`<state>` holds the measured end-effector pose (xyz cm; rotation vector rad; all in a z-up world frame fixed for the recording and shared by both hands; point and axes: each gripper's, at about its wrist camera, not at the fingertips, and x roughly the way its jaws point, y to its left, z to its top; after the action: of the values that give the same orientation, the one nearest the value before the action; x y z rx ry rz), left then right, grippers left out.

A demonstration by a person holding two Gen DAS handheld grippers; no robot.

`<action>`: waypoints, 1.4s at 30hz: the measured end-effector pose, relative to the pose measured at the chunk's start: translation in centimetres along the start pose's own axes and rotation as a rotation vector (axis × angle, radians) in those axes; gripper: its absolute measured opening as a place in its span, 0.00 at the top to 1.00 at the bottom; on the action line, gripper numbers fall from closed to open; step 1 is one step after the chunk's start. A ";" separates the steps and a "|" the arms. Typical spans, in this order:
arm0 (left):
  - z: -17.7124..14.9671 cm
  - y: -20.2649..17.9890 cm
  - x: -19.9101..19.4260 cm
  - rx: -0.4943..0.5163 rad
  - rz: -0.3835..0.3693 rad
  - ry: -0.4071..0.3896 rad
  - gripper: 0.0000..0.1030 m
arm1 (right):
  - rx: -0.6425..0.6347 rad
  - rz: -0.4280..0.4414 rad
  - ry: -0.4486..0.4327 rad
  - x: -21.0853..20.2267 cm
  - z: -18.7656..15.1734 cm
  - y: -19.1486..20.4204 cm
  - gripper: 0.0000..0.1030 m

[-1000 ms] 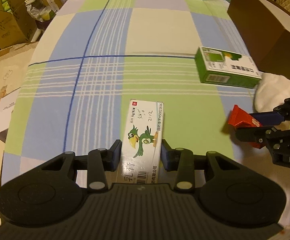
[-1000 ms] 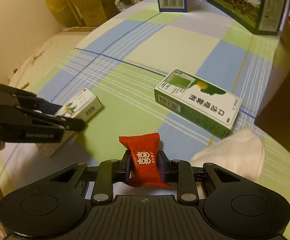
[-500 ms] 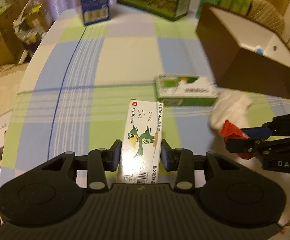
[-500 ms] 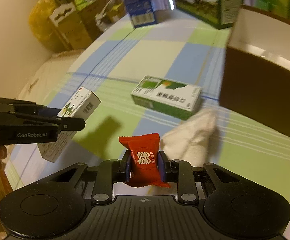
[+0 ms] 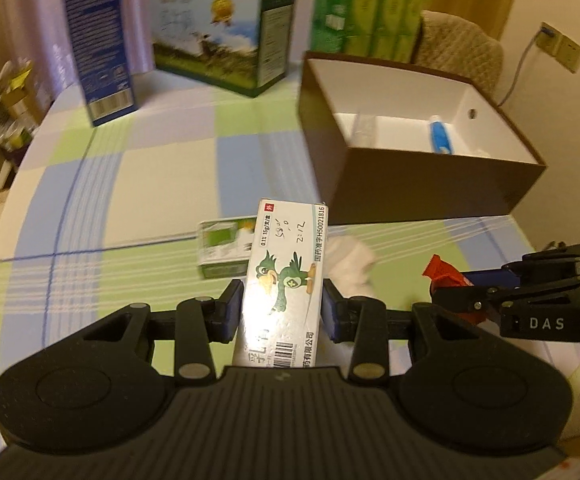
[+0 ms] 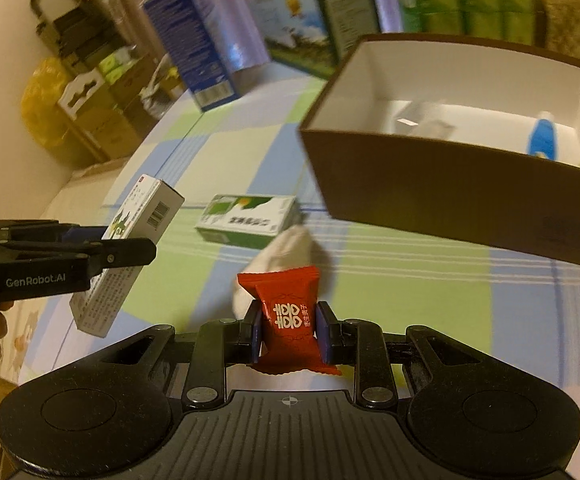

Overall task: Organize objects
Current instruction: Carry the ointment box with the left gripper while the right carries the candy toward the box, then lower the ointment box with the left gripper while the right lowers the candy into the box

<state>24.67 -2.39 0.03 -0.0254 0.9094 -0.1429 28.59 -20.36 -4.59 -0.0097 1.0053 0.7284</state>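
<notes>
The left tongs (image 5: 282,314) clamp a slim white cardboard medicine carton with a green bird (image 5: 286,280) across its stiff sides, light and crushable. The right tongs (image 6: 288,334) pinch a soft, crinkly red foil candy packet (image 6: 286,316), probably slippery. Both hang above the checked-cloth counter (image 5: 162,184), near an open brown box (image 5: 430,184) in a cluttered room.

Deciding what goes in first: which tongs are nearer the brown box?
Right. The right tongs, gripping the red candy, hang just short of the brown box; the left tongs, gripping the white carton, are further left.
</notes>
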 end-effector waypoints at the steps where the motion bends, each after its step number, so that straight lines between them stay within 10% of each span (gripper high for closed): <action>1: 0.2 -0.6 0.0 0.008 -0.007 -0.003 0.66 | 0.009 -0.003 -0.008 -0.5 0.0 -0.5 0.77; 26: 10.7 -11.2 4.4 0.140 -0.074 -0.104 0.66 | 0.086 -0.060 -0.201 -6.9 6.3 -11.6 0.77; 42: 18.8 -15.0 11.9 0.137 -0.084 -0.088 0.66 | 0.131 -0.087 -0.219 -3.8 13.3 -17.6 0.77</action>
<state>45.06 -19.54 3.47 0.0567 0.8090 -0.2797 47.35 -31.63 0.22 0.1365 0.8362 0.5697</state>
